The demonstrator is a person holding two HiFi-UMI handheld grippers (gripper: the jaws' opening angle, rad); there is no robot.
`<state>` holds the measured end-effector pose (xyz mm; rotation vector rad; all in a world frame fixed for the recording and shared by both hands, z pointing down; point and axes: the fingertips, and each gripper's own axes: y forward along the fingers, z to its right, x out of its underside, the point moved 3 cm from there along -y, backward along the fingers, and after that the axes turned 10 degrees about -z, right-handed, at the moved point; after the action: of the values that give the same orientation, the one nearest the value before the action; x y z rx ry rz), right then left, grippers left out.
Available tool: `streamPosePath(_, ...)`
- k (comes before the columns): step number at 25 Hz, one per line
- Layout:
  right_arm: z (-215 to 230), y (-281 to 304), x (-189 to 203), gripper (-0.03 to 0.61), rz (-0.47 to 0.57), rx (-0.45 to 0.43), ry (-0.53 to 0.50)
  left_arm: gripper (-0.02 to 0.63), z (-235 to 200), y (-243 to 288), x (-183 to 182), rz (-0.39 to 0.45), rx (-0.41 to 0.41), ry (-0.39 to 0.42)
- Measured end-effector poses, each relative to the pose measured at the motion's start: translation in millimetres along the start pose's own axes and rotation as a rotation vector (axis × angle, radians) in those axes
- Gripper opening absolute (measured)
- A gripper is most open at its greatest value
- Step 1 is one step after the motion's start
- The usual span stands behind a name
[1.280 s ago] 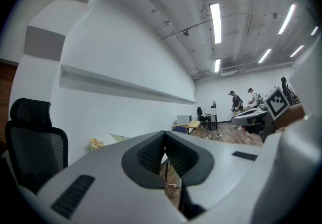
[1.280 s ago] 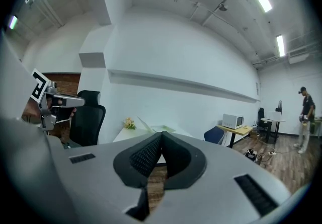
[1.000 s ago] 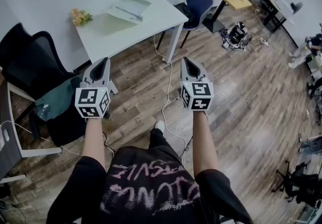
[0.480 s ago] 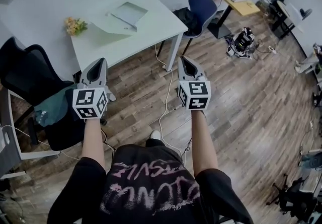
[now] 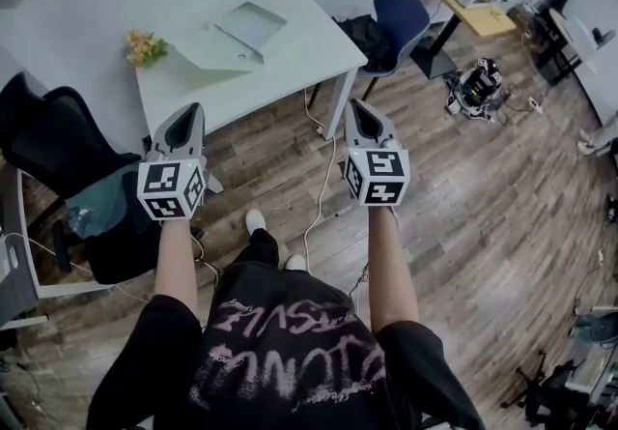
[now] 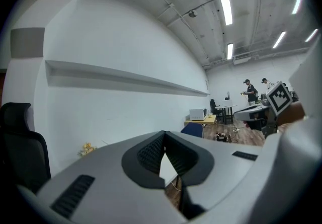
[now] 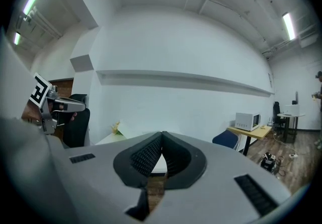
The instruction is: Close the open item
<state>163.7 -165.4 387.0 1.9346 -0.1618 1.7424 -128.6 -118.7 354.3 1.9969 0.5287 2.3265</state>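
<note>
**Facing the table with both tools closed and empty**

I hold the left gripper (image 5: 193, 111) and the right gripper (image 5: 356, 107) out ahead of me, side by side and well apart. Both point nearly level toward the far white table (image 5: 299, 56). Each gripper view shows its ribbed pads (image 6: 151, 153) meeting at the tips with nothing between them, so both tools are closed and carry nothing. I judge that sensible: closed jaws give a blunt tip for pressing a lid down.

The open item looks like a silver laptop (image 5: 249, 25) with its lid laid well back. It lies on the far part of the table, to the right of a small bunch of flowers (image 5: 142, 47), and it is well out of reach and untouched.

A black chair (image 5: 53, 143) stands at the near left of the table. A cable (image 5: 323, 182) trails over the wood floor between me and the table leg, so I mind my footing. The job, I judge, has not started. I first need to get close, then bring one tip behind the lid.
</note>
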Motion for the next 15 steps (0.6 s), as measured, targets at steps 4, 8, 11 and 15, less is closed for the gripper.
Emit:
streamPosePath(4, 7.9, 24.0, 0.0, 0.008, -0.015, -0.007, -0.008, 0.002, -9.7, 20.5, 1.9, -0.005, -0.011, -0.018)
streamPosePath(8, 15.3, 55.4, 0.5, 0.008, -0.033, -0.012, -0.006, 0.002, -22.3, 48.2, 8.2, -0.021, -0.013, -0.034)
streamPosePath(11, 17.2, 82.9, -1.9, 0.008, -0.045, -0.025, -0.003, 0.002, -37.6, 70.7, 13.2, -0.036, -0.024, -0.046)
streamPosePath(15, 21.4, 130.5, -9.9, 0.012, -0.053, -0.039, -0.01, 0.002, -68.7, 106.6, 19.0, -0.059, -0.053, -0.066)
